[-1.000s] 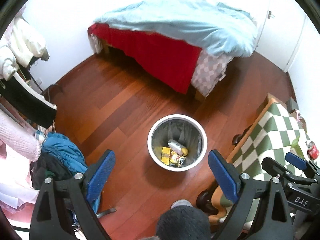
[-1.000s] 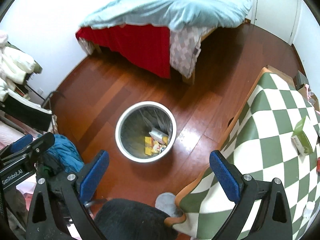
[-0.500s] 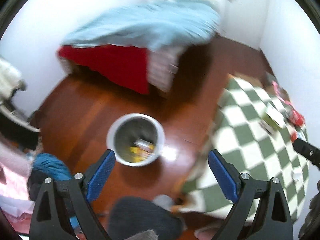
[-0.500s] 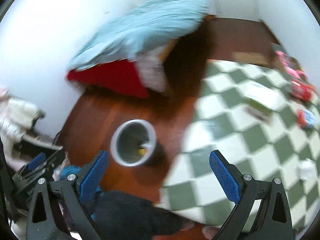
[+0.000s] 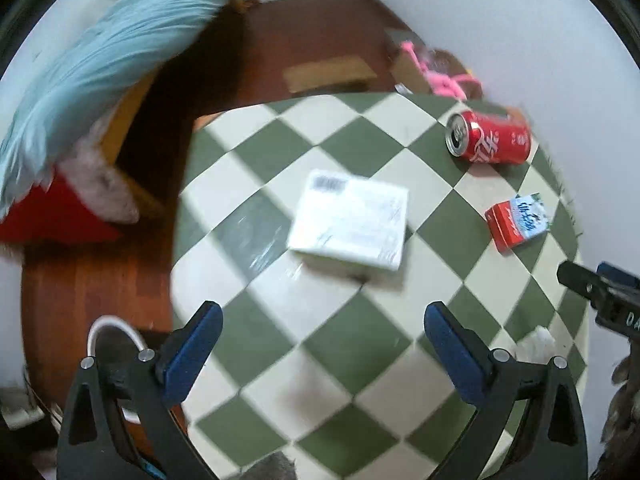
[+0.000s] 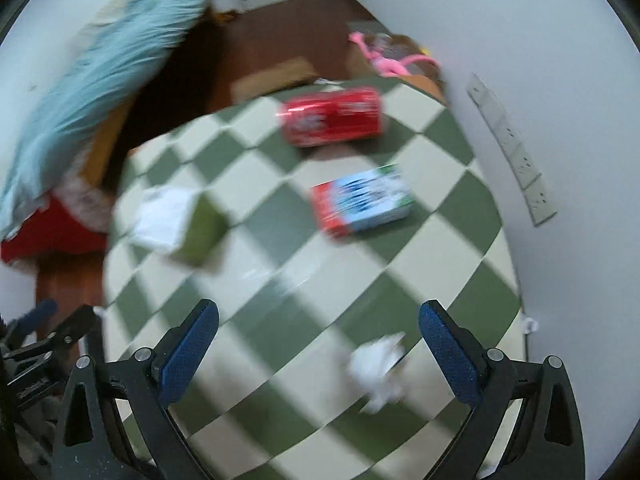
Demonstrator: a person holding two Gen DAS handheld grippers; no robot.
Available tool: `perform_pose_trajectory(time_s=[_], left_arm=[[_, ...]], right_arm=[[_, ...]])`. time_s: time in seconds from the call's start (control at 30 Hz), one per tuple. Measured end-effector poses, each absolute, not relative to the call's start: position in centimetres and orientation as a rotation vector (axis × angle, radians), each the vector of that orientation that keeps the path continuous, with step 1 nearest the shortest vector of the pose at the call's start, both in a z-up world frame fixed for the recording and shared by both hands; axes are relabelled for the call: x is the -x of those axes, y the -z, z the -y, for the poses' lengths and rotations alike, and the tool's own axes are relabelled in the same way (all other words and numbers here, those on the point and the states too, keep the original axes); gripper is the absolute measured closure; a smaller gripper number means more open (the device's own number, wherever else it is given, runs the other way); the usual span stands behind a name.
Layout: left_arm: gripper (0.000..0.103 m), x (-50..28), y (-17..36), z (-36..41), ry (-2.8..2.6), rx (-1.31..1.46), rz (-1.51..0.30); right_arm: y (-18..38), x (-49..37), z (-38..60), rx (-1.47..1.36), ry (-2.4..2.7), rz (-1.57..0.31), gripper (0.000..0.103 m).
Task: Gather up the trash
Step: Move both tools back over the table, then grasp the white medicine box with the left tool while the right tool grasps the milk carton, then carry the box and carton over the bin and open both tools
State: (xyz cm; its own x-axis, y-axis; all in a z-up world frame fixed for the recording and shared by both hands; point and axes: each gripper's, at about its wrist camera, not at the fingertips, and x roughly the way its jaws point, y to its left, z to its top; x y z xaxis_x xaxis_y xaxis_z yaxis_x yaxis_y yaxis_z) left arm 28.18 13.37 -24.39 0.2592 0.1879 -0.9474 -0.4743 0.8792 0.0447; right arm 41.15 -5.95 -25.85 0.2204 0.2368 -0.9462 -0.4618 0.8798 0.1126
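Note:
A green-and-white checked table (image 5: 320, 360) fills both views. On it lie a red soda can (image 5: 488, 140) on its side, a red-and-blue carton (image 5: 516, 220), a white flat box (image 5: 348, 220) with a green side, and a crumpled white tissue (image 5: 536, 340). My left gripper (image 5: 324, 352) hovers above the table, its jaws opening with nothing between them. My right gripper (image 6: 320, 352) is open and empty, with the tissue (image 6: 378, 368) just inside its right finger; the can (image 6: 332, 118) and carton (image 6: 362, 200) lie farther ahead. The bin's white rim (image 5: 116, 328) shows at the lower left.
A bed with a light-blue duvet (image 5: 100, 60) stands left of the table across a strip of wood floor (image 5: 320, 32). A cardboard box with pink stuff (image 5: 436, 72) sits beyond the table. A white wall with a socket strip (image 6: 512, 148) borders the table's right side.
Both views have swung from the bin on the floor over to the checked table. The bin has slid to the lower left edge, and the can, carton, box and tissue have come into view.

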Motion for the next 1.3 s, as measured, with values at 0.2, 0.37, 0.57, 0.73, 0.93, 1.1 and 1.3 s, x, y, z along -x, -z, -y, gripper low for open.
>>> perform_pose_trajectory(time_s=[0.2,0.37,0.57,0.73,0.93,1.1,1.3], left_arm=[[0.000,-32.8,26.9,-12.9,-0.439,0.172,-1.303],[0.000,-34.3,28.4,-13.8,-0.449,0.168,-1.326],[0.000,-35.5,30.7,-14.3,-0.447,0.160,-1.385],[0.001,-35.3,31.8,-14.8,-0.452,0.206,-1.405],[0.005,-34.8,31.2,-15.4,-0.462,0.243,-1.355],[0.011,-34.4,30.1,-15.6,-0.473,0.241,-1.299],[0.012,-32.9,27.9,-15.9,-0.499,0.260,-1.226]], right_arm=[[30.8,-48.5,5.3,0.236,-0.447,-1.336,0.002],[33.8,-51.2,3.1,0.310,-0.477,-1.379,0.002],[36.1,-52.0,1.1,0.367,-0.504,-1.403,0.002],[37.2,-52.3,0.5,0.387,-0.505,-1.402,0.001],[37.4,-52.4,0.1,0.381,-0.521,-1.405,0.001],[37.1,-51.6,-0.3,0.386,-0.523,-1.392,0.002],[35.7,-50.1,-0.1,0.361,-0.521,-1.361,0.008]])
